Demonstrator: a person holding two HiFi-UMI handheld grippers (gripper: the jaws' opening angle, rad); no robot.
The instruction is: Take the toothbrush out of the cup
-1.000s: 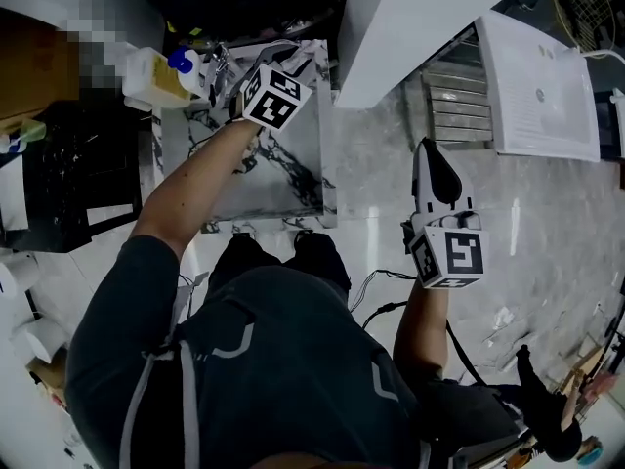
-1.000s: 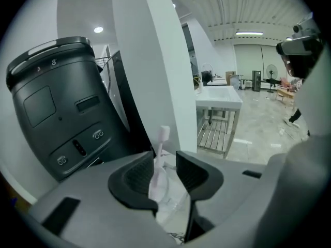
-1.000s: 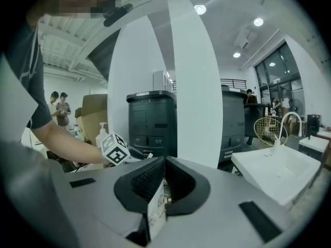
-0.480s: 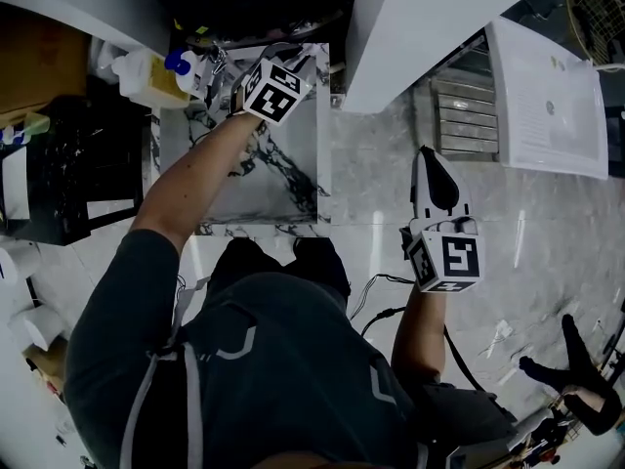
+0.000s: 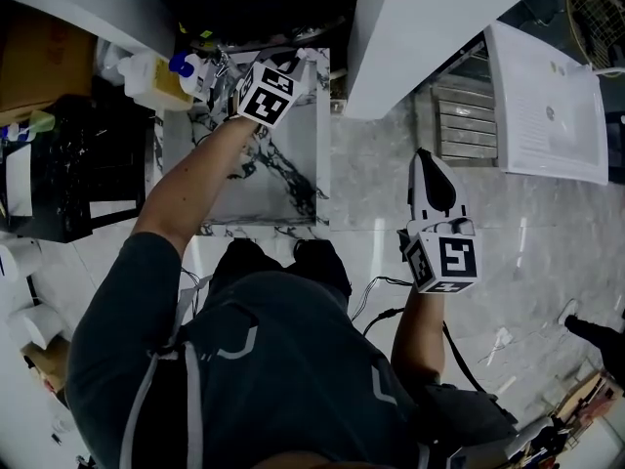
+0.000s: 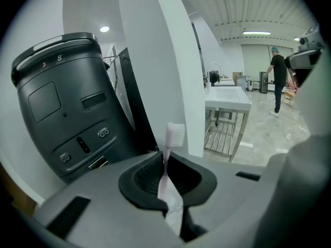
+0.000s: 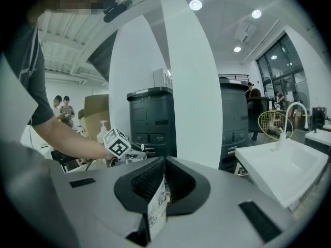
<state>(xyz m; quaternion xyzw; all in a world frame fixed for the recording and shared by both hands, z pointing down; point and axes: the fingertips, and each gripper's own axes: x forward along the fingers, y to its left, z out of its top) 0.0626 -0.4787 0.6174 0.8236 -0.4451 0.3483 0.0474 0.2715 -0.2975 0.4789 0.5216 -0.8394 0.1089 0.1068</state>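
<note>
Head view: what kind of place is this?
Probably a mock bathroom set up in a large open hall: a marble-patterned counter carrying a pump bottle, a freestanding white washbasin, and a polished stone floor.

Looking steeply down at small marble-topped table (image 5: 283, 179), white w/ black veining, standing on glossy pale-grey tiled floor (image 5: 381, 179). Sitting at table's far-left corner: yellowish bottle (image 5: 154, 78) and white pump bottle w/ blue cap (image 5: 187, 66), just beside each other; not clear whether yellowish one is resting on top or just past edge. Standing on floor: white pillar (image 5: 420, 18) right of table, white basin unit (image 5: 547, 106) w/ slatted metal shelf (image 5: 454, 115) farther right, black crate-like unit (image 5: 59, 179) at left. Trailing across tiles nearer camera: thin black cables (image 5: 376, 286).
</note>
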